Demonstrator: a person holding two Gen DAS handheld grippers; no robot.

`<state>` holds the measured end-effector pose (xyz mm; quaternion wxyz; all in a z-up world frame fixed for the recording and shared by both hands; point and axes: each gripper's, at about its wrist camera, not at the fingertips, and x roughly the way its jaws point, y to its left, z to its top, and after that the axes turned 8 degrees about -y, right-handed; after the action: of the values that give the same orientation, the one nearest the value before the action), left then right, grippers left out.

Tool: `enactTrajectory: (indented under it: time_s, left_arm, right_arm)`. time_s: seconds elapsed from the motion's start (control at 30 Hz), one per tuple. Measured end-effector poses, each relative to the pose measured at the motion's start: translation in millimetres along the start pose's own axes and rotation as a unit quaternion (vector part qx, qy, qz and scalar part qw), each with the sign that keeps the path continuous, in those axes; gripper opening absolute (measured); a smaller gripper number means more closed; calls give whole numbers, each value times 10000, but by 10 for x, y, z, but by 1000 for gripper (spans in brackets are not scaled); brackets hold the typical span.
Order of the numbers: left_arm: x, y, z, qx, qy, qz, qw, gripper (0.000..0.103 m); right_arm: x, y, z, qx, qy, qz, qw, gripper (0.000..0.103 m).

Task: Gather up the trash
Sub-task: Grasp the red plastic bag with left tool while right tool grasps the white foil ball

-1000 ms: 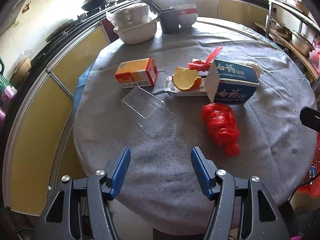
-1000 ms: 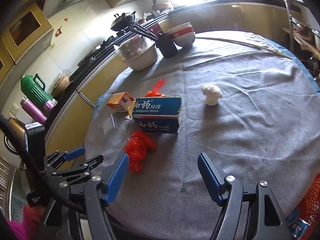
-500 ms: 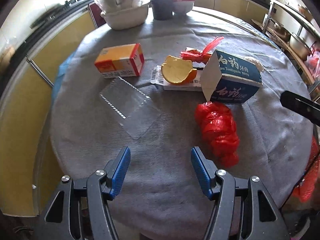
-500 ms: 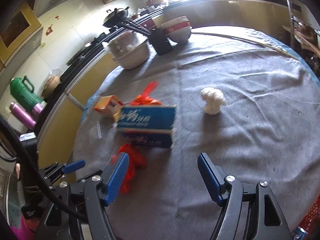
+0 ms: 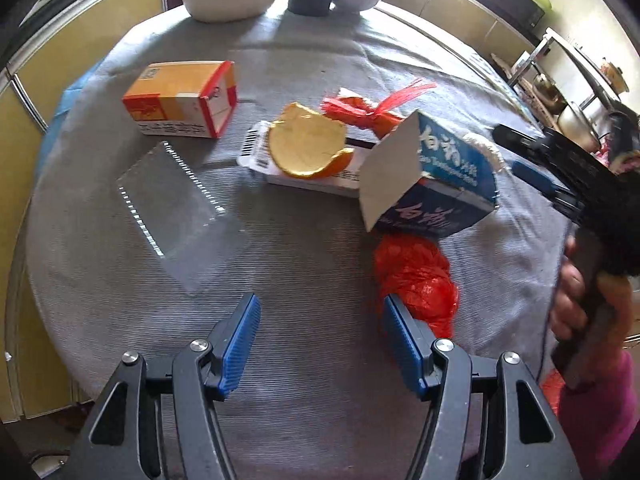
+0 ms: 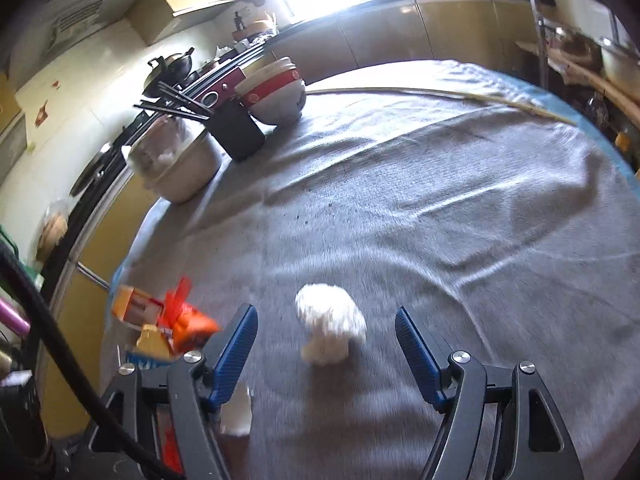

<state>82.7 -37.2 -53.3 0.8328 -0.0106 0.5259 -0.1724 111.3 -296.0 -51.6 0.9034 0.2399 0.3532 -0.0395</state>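
Observation:
Trash lies on a round table under a grey cloth (image 5: 304, 260). My left gripper (image 5: 318, 330) is open above the cloth, empty, with a crumpled red plastic bag (image 5: 416, 276) beside its right finger. Beyond lie a clear plastic sheet (image 5: 176, 208), an orange carton (image 5: 180, 98), an orange peel (image 5: 308, 148) on a white packet, red netting (image 5: 360, 108) and a blue toothpaste box (image 5: 432, 178). My right gripper (image 6: 326, 340) is open around a crumpled white tissue (image 6: 330, 326) without touching it. The right gripper (image 5: 536, 172) also shows at the right of the left wrist view.
At the table's far edge stand a white pot (image 6: 180, 168), a black chopstick holder (image 6: 236, 132) and stacked bowls (image 6: 274, 94). A thin stick (image 6: 440, 96) lies across the far cloth. Yellow cabinets ring the table. A hand (image 5: 576, 300) grips the right tool.
The left gripper tipped down and came closer to the red bag. The right gripper swung right from the toothpaste box, so the white tissue now sits between its fingers.

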Motion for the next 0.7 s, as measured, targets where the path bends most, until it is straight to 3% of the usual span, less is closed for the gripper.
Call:
enactTrajectory:
  time_s: [0.13, 0.27, 0.53, 0.7]
  left_arm:
    - [-77, -59, 30, -54, -80, -151, 9998, 64]
    - [-155, -151, 30, -6, -145, -326, 9994, 64]
    - [-59, -470, -55, 414, -114, -599, 9973, 63]
    - [136, -552, -65, 378, -18, -725, 9967, 42]
  right_arm:
    - [206, 9, 29, -45, 192, 61, 9998, 73]
    - [340, 15, -20, -134, 345, 14, 9993, 42]
    - [130, -126, -148, 93, 129, 69, 9999, 39]
    - [-180, -219, -276, 145, 79, 182, 9997, 39]
